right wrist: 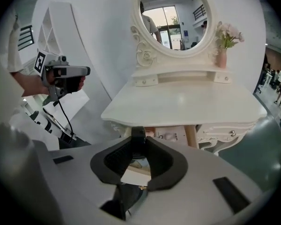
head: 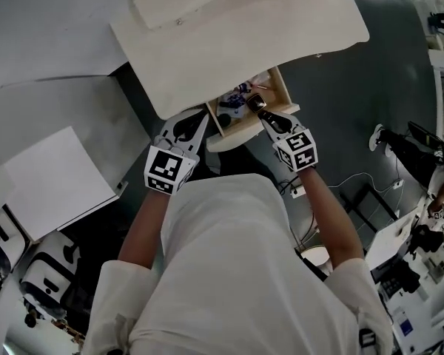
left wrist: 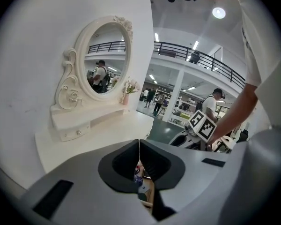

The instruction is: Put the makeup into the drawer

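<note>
The right gripper (right wrist: 138, 143) pinches a dark makeup piece (head: 254, 102) at its jaw tips, just above the open drawer (head: 286, 87), where other small items (head: 231, 98) already lie. The left gripper (left wrist: 139, 146), jaws pressed together and empty, hovers just beside the drawer's left side at the front edge of the white dressing table (head: 244, 28).

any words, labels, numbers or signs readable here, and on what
No text can be read.
Cubes on the left gripper and right gripper: square black-and-white markers, no letters.
Makeup in the drawer: print too small to read.
Black makeup item in the right gripper: no print shows.
</note>
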Demonstrator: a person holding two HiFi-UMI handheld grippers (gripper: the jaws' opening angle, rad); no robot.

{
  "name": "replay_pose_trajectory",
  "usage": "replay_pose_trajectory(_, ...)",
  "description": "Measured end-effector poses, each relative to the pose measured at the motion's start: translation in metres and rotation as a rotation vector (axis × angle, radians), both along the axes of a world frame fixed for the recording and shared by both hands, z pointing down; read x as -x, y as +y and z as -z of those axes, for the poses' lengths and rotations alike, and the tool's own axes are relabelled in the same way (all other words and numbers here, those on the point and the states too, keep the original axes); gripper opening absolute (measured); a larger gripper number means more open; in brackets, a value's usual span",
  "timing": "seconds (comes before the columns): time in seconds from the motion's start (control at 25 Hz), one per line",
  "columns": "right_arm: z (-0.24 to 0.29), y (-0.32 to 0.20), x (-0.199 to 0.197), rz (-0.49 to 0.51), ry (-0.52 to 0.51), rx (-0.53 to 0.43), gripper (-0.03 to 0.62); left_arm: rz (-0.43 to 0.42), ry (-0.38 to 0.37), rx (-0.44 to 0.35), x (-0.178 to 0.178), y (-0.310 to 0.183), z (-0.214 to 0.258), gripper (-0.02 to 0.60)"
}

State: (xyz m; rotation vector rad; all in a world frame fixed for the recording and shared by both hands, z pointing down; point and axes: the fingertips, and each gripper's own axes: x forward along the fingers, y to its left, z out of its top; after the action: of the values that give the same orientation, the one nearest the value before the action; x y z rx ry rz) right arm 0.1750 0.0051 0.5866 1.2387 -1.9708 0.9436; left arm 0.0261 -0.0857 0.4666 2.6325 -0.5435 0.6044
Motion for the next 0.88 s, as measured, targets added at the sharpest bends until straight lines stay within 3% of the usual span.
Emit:
replay_pose_trajectory(0.4, -0.075, -0.008, 0.007, 0.176, 0.002, 0.139, 0.096, 0.107, -0.063, 0.073, 0.003, 0.019, -0.046, 0.018)
replay_pose_trajectory(0.88, -0.149, -0.005, 0.021, 0.471, 0.122, 0.263, 0.095, 0.215, -0.123, 0.115, 0.020, 0.026, -0.079, 0.018)
